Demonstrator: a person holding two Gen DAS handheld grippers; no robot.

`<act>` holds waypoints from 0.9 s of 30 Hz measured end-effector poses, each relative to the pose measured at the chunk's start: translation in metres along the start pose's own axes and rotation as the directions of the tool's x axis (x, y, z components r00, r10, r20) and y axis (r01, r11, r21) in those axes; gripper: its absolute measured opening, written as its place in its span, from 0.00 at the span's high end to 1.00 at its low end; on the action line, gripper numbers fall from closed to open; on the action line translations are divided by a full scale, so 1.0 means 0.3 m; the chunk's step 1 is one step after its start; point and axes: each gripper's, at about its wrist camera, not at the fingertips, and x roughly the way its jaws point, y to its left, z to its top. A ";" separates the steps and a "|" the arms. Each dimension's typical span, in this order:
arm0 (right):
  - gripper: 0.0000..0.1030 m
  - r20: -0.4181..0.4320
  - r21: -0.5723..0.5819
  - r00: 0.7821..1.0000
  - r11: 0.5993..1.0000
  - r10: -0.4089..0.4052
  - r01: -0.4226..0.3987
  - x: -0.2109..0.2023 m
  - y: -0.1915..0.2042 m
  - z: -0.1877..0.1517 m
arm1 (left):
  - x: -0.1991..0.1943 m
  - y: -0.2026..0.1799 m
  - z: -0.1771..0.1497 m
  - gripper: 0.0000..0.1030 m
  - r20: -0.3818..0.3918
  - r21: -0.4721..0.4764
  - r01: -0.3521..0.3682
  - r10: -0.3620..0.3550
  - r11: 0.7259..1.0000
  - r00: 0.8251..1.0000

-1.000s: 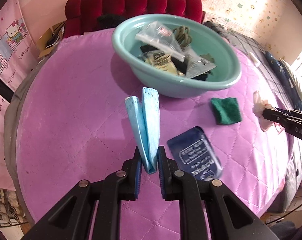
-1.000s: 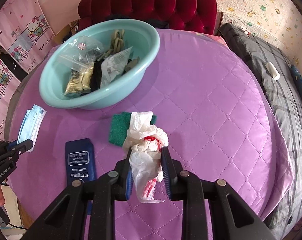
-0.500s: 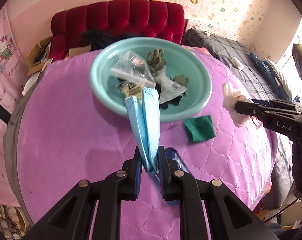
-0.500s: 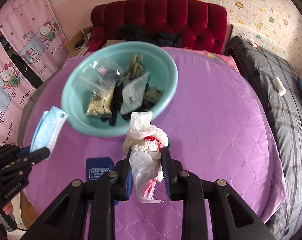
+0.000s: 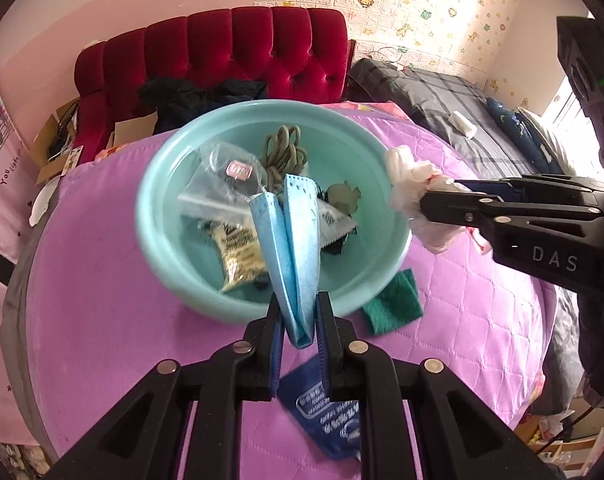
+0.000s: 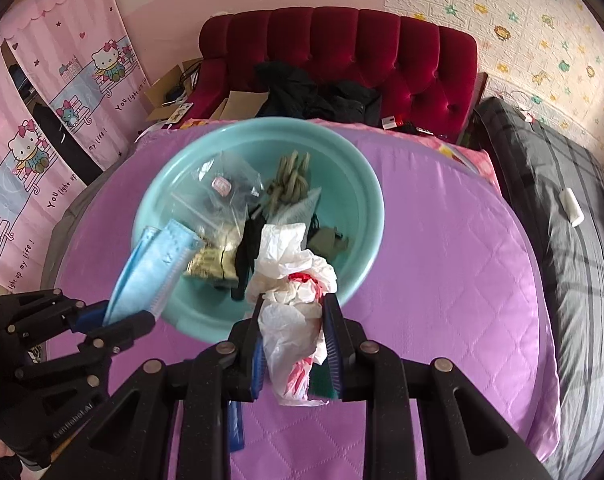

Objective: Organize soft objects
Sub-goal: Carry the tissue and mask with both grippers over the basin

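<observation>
Already sorted: the round teal plastic basin [image 5: 174, 184] on your purple quilted tabletop [image 5: 102, 280] holds a clear zip bag [image 5: 222, 184], a coil of olive cord [image 5: 284, 152], a yellowish packet [image 5: 240, 256], a white sachet [image 5: 333, 220] and some dark pieces.
Left gripper [image 5: 298, 320]: your jaws are nearly closed on the bottom fold of the folded light-blue face mask [image 5: 290, 240], which stands up in front of the basin's near rim.
Right gripper [image 6: 294, 320]: your jaws are narrow and clamp the crumpled white plastic bag with red print [image 6: 294, 276], carried at the basin's near-right rim.
In hand: I judge both items are off the table and close to drop-off, but neither is released yet.
Left on the table: the green square scouring cloth [image 5: 393, 300] lies just beside the basin, and the dark-blue printed pouch [image 5: 325, 412] lies below your left gripper.
Progress: I judge you are past halfway, with two drops and two more pickups remaining.
</observation>
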 end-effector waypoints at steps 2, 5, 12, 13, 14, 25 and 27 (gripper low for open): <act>0.75 -0.003 -0.001 1.000 1.000 0.003 -0.003 0.018 -0.005 0.022 | 0.018 0.002 0.024 0.85 0.000 0.008 0.000 0.000 1.000 1.000; 0.74 -0.004 -0.007 1.000 1.000 0.005 -0.005 0.051 -0.012 0.065 | 0.047 0.002 0.058 0.85 -0.002 0.021 0.000 0.001 1.000 1.000; 0.74 -0.015 0.000 1.000 1.000 0.007 -0.007 0.145 -0.029 0.162 | 0.137 0.017 0.143 0.84 -0.010 0.018 0.000 0.000 1.000 1.000; 0.74 -0.015 -0.001 1.000 1.000 0.006 -0.006 0.158 -0.030 0.175 | 0.148 0.019 0.152 0.84 -0.012 0.017 0.002 -0.002 1.000 1.000; 0.74 -0.015 -0.003 1.000 1.000 0.004 -0.004 0.167 -0.031 0.181 | 0.161 0.022 0.163 0.84 -0.015 0.016 0.003 -0.003 1.000 1.000; 0.74 -0.060 0.023 0.998 1.000 0.006 -0.004 0.332 -0.060 0.275 | 0.291 0.052 0.266 0.84 -0.042 0.017 0.006 -0.006 1.000 0.999; 0.74 -0.068 0.031 0.998 1.000 0.006 -0.004 0.355 -0.069 0.283 | 0.305 0.053 0.276 0.84 -0.045 0.022 0.000 0.001 1.000 0.999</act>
